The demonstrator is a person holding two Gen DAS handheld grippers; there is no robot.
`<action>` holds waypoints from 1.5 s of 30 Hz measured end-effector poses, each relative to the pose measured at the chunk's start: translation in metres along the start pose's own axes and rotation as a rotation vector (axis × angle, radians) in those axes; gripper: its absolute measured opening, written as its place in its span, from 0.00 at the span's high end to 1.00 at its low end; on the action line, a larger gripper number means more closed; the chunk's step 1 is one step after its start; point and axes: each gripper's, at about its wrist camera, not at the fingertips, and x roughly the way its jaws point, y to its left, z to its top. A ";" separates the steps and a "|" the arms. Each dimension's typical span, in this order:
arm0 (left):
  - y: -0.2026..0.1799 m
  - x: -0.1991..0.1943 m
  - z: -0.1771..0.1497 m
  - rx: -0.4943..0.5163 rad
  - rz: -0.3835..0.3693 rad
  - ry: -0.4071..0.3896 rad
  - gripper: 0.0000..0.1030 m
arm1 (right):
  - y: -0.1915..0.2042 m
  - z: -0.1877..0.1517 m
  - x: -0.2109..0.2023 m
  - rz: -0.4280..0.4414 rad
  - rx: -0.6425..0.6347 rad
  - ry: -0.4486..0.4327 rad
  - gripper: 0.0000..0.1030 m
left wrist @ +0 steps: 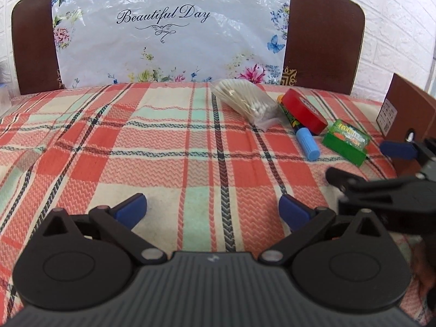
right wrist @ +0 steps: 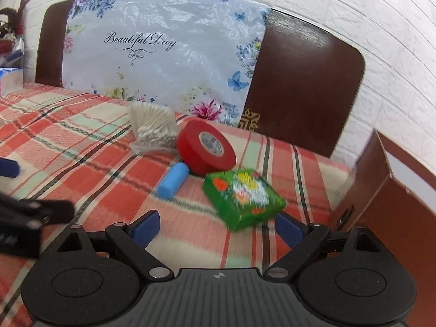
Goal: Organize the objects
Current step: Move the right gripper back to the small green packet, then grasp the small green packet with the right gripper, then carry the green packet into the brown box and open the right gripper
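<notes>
1. Jaws of the left gripper (left wrist: 212, 211) stand spread wide with nothing between them; we see only plaid bedspread (left wrist: 136, 141) under the blue pads. The tool tilts down toward the bed.
2. In its own view the right gripper (right wrist: 216, 229) is likewise released, tilted down over the bed, and grasps nothing. The green box (right wrist: 244, 197) lies just ahead of its pads, nearer the right-hand one; we cannot tell whether that pad touches the box.
3. In the left wrist view the right gripper enters from the right edge, beside the box. One blue pad and one dark finger show; the rest is cut off by the frame.
4. Beyond the box we note a roll of red tape (right wrist: 205, 150) propped at a tilt, a marker (right wrist: 173, 179) with a blue cap beside and partly under it, and a clear bag of cotton swabs (right wrist: 152, 130) just left of the tape. All sit close together near the headboard (right wrist: 308, 87).
5. The marker's body is mostly hidden by the tape in the right wrist view; the left wrist view shows its green barrel.
6. The box's printing is smeared by motion blur and unreadable. A floral plastic sheet (left wrist: 169, 32) reading "Beautiful Day" covers the headboard's middle.
</notes>
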 end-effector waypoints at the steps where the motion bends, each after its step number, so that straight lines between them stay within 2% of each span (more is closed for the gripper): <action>1: 0.002 0.000 0.000 -0.010 -0.007 -0.004 0.00 | 0.001 0.002 0.005 -0.005 -0.023 -0.006 0.15; 6: 0.005 -0.001 0.000 -0.029 -0.025 -0.011 0.00 | -0.008 0.012 0.028 -0.002 -0.083 -0.008 0.13; 9: 0.006 -0.001 0.001 -0.036 -0.033 -0.013 0.00 | -0.018 0.013 0.033 0.060 -0.090 -0.004 0.12; 14: 0.008 -0.001 0.001 -0.049 -0.044 -0.018 0.00 | -0.027 0.015 0.043 0.129 -0.135 0.006 0.02; 16: 0.009 0.000 0.001 -0.054 -0.048 -0.019 0.00 | -0.036 0.021 0.052 0.189 -0.115 0.044 0.02; 20: 0.010 -0.001 0.001 -0.064 -0.055 -0.022 0.00 | -0.061 0.032 0.074 0.323 0.009 0.183 0.03; 21: 0.010 -0.001 0.001 -0.066 -0.056 -0.023 0.00 | -0.061 0.032 0.073 0.336 0.022 0.191 0.06; 23: 0.010 -0.001 0.001 -0.067 -0.057 -0.023 0.00 | -0.055 0.029 0.061 0.354 0.028 0.180 0.20; 24: 0.010 -0.001 0.001 -0.067 -0.057 -0.023 0.00 | -0.051 0.027 0.054 0.362 0.029 0.173 0.35; 25: 0.010 -0.001 0.001 -0.067 -0.058 -0.023 0.00 | -0.047 0.025 0.046 0.364 0.025 0.165 0.41; 29: 0.010 -0.001 0.001 -0.066 -0.057 -0.023 0.00 | -0.031 0.002 0.003 0.324 0.028 0.118 0.41; 35: 0.009 0.000 0.001 -0.052 -0.049 -0.018 0.00 | -0.025 -0.039 -0.071 0.271 0.130 0.093 0.41; 38: 0.006 0.000 0.001 -0.038 -0.039 -0.014 0.00 | -0.020 -0.051 -0.092 0.227 0.156 0.089 0.36; 40: 0.004 0.001 0.001 -0.021 -0.029 -0.007 0.00 | -0.019 -0.055 -0.098 0.202 0.169 0.092 0.25; 44: -0.006 -0.002 0.004 0.038 0.030 0.059 0.00 | -0.022 -0.059 -0.098 0.191 0.204 0.101 0.22; 45: -0.008 -0.008 0.004 0.025 0.022 0.088 0.00 | -0.022 -0.061 -0.099 0.191 0.205 0.097 0.21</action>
